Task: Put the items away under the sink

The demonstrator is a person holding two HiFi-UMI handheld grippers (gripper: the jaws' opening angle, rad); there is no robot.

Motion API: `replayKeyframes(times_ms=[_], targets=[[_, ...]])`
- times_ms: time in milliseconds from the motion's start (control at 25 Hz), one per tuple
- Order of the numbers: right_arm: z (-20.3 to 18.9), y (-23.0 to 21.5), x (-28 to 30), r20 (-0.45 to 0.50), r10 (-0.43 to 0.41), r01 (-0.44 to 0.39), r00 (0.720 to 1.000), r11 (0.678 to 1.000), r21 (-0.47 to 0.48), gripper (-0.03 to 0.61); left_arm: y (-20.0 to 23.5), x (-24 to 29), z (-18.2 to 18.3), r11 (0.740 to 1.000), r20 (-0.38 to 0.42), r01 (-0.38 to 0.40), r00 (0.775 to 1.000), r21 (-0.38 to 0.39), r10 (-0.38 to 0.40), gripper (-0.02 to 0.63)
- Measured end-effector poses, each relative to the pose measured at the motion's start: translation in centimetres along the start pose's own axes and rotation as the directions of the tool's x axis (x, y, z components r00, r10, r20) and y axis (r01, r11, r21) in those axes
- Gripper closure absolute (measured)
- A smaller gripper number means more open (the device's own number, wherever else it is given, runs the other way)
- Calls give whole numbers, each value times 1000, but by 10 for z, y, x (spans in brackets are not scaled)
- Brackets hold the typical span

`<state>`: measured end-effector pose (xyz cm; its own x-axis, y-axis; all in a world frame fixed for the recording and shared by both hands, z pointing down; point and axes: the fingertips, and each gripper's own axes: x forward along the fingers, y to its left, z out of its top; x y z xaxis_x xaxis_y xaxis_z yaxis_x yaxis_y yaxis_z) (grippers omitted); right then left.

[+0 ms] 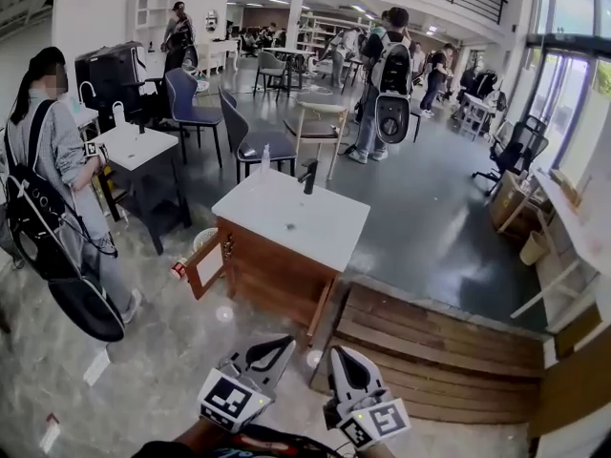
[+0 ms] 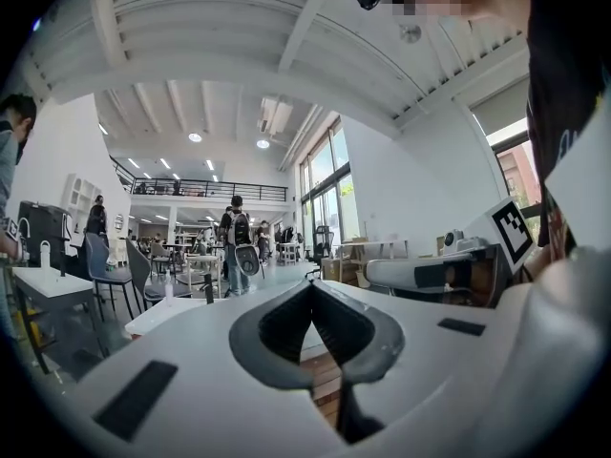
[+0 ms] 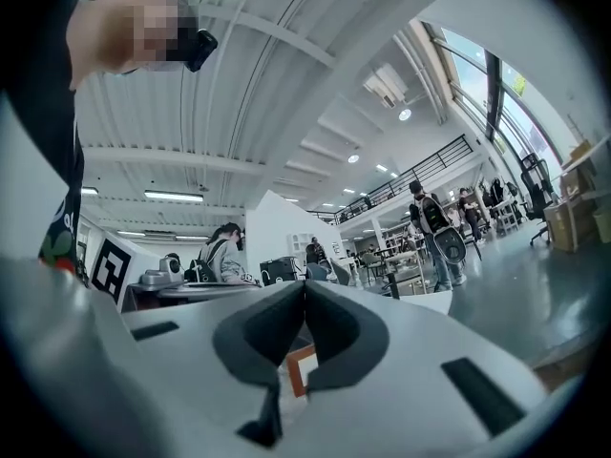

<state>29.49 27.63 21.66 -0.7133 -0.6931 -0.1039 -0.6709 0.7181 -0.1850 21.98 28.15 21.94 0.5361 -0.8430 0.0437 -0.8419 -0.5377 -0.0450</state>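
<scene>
Person (image 1: 52, 151) in grey top with black backpack: far left of the head view, standing side-on.

Small white square table (image 1: 143, 146) on dark legs: just right of the person.

Sink cabinet (image 1: 286, 219), brown wood body with white top: centre of the head view, standing on the grey floor, ahead of both grippers and well apart from them. Its left-hand door (image 1: 206, 266) is swung open. A black faucet (image 1: 310, 176) stands upright at the far edge of the top, and a clear bottle (image 1: 265, 158) stands upright just left of the faucet.

Wooden slatted platform (image 1: 439, 351): on the floor, just right of the cabinet.

Left hand-held gripper (image 1: 280, 344): low at the bottom edge of the head view, pointing roughly level toward the cabinet, marker cube (image 1: 227, 401) facing up. Its own view shows the jaws together at the tips, with nothing between them (image 2: 312, 284).

Right hand-held gripper (image 1: 342, 355): just beside the left one and parallel to it, tilted slightly upward. Its jaws are closed tip to tip and empty (image 3: 305, 284).
</scene>
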Motion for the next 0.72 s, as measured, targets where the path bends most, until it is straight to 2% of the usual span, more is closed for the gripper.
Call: replayKeyframes(times_ms=[200, 720], targets=[[1, 2, 38, 3, 17, -17, 1000, 1000, -25, 570, 36, 0, -4, 1000, 5, -15, 1000, -7, 15, 606], [-20, 15, 110, -42, 30, -30, 999, 1000, 0, 571, 111, -3, -19, 999, -19, -45, 999, -21, 45, 606]])
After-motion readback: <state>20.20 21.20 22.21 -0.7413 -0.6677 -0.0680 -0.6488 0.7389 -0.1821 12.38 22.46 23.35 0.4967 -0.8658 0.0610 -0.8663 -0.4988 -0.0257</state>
